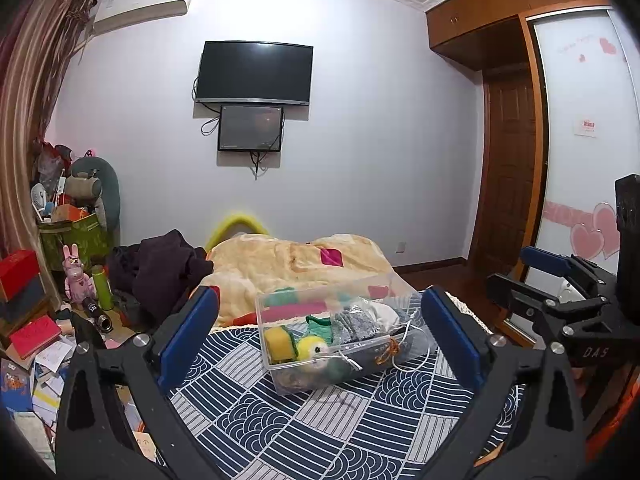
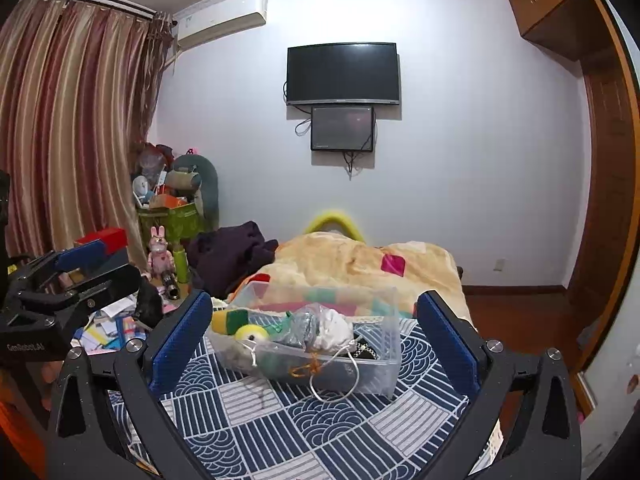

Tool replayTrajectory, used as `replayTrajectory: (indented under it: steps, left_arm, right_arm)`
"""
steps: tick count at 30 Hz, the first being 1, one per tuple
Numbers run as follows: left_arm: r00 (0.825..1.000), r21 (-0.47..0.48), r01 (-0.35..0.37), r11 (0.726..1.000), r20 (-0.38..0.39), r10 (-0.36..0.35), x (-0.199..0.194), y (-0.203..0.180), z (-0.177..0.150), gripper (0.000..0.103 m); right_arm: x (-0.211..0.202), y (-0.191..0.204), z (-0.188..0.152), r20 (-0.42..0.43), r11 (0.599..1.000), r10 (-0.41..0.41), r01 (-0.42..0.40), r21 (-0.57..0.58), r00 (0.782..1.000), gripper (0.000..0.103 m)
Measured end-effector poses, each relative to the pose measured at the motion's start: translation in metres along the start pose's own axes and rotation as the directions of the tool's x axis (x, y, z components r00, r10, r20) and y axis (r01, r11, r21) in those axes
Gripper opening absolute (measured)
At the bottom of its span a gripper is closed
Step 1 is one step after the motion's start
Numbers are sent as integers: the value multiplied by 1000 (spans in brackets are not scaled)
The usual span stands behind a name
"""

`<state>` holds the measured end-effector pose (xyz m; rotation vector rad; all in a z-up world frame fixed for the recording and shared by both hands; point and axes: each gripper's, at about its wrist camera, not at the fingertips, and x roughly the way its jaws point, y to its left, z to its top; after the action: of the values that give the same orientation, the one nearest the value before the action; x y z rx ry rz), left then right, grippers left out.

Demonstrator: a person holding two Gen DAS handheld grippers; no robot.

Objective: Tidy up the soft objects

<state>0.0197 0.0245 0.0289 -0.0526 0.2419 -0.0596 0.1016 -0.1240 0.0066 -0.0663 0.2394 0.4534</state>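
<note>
Beige blanket [image 1: 296, 264] behind clear bin [image 1: 340, 376]

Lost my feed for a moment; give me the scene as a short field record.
surface: patterned bedspread
bin: clear bin on bedspread, open top
contents: yellow plush, green plush, white cloth, grey mesh bag
left tongs: open, empty
right tongs: open, empty
behind bin: yellow blanket

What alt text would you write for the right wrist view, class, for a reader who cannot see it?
A clear plastic storage box of soft toys and pouches sits on a navy and white patterned bedspread, framed by the open right claw with blue pads. Behind lie a cream blanket and a wall-mounted black television.
</note>
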Motion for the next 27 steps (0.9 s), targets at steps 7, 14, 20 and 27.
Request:
replayTrajectory:
  steps: [7,14,20,27]
  left_arm:
    - [1000,6,-6,1000,-2,6,2,-1,-2,103]
    - [1000,10,2,1000,-2,-2,2,-1,-4,103]
    - [1000,15,-10,1000,6,10,0,-1,-6,103]
    - [1000,9,-15,1000,4,15,0,1,-5,103]
  right_arm:
    - [-1,-2,0,-7,1000,1,-1,10,1000,102]
    - [-2,-2,0,-7,1000,1,-1,11,1000,102]
    - [-4,-3,2,-5,1000,0,0,19,1000,103]
    - [-5,-2,3,-7,1000,-2,2,18,1000,103]
